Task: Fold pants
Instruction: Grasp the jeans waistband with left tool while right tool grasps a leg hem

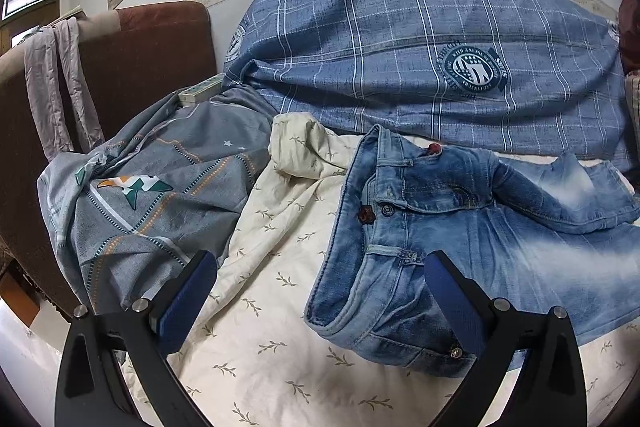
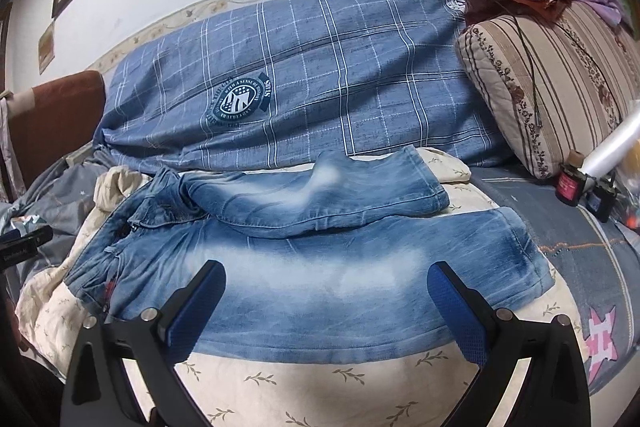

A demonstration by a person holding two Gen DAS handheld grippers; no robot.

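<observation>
We hold both grippers, left (image 1: 316,291) and right (image 2: 326,301), spread wide and empty over the jeans (image 2: 304,267). Grabbing a single denim layer near the waistband (image 1: 352,227) could skew our fold.

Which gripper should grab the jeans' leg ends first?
Probably the right gripper: it hangs open over the jeans legs, hems to its right. The left gripper, also open, faces the waistband instead.

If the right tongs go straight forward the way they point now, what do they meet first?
Most likely the jeans: the open right tongs point at the near leg, spread flat on the cream sheet. Beyond it lie the folded-over leg and the blue plaid pillow. Depth is hard to judge.
</observation>
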